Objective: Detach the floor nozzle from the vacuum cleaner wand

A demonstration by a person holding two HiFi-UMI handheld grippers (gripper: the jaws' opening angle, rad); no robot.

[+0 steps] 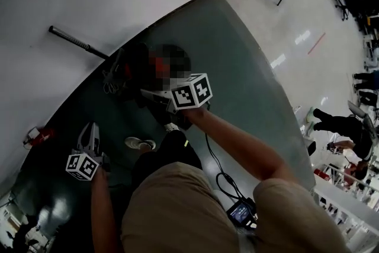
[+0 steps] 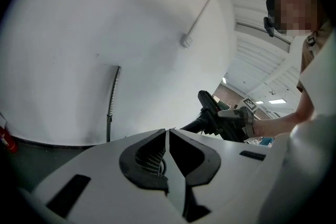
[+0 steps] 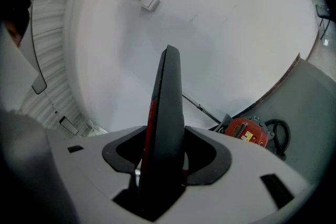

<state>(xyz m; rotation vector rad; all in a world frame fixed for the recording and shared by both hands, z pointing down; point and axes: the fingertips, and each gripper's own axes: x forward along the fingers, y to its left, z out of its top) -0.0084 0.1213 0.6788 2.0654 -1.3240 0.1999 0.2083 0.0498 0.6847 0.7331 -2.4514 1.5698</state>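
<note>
The right gripper [image 3: 167,157] clamps a black, tapered plastic vacuum cleaner part with a red stripe [image 3: 167,92], which stands upright between its wide-set jaws. A red round housing with a black cable loop [image 3: 244,131] lies ahead and right of this gripper, on the grey-green floor mat [image 3: 310,107]. The left gripper [image 2: 168,152] is fully closed with nothing between its jaws. The floor nozzle cannot be distinguished.

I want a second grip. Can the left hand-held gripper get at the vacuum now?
Probably yes: nothing stands between the left hand-held gripper and the vacuum, which the right hand-held gripper holds. The left jaws, shut, must open first.
</note>
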